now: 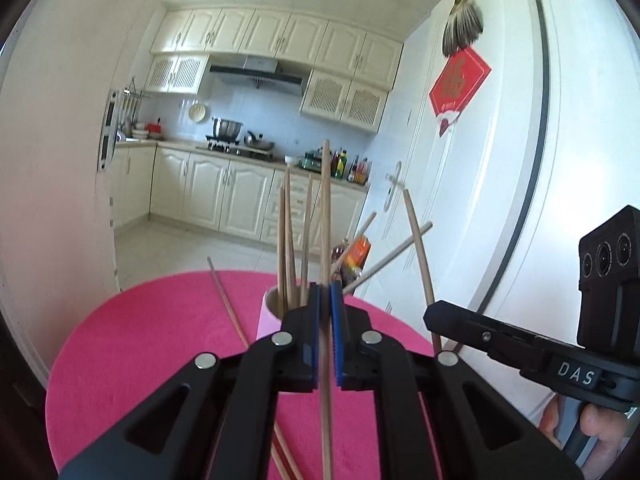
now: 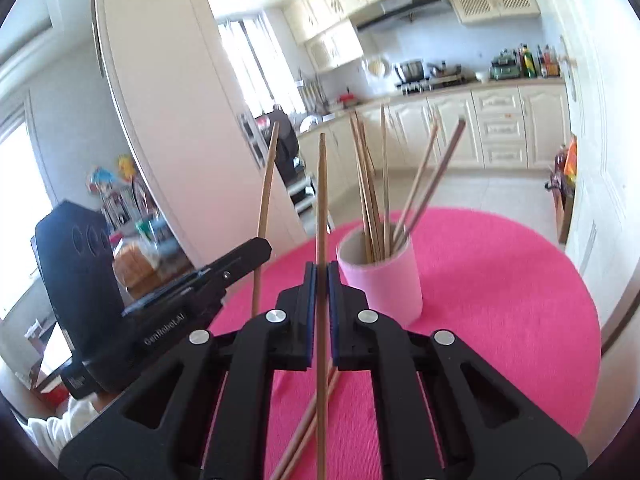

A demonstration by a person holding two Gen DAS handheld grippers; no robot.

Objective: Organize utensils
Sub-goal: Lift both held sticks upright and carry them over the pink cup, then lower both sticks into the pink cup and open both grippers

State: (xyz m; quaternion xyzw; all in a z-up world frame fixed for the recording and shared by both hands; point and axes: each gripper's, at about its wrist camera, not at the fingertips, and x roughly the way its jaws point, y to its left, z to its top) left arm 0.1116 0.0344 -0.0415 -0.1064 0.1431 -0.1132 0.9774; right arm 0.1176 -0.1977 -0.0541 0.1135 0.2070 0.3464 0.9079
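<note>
Both cameras ride just behind their own jaws, low and close over the pink round table (image 1: 152, 332) – each tilted slightly down toward the kitchen counter (image 2: 500, 84) well beyond. The 2 views share the pink cup (image 2: 380, 276) and each shows the other gripper.

Left gripper (image 1: 324, 292) and right gripper (image 2: 322, 272), side by side, have fingers clamped together.

Pink cup (image 2: 382, 280) of upright wooden chopsticks (image 2: 370, 184) on pink mat — two loose chopsticks (image 2: 308, 420) beside it
</note>
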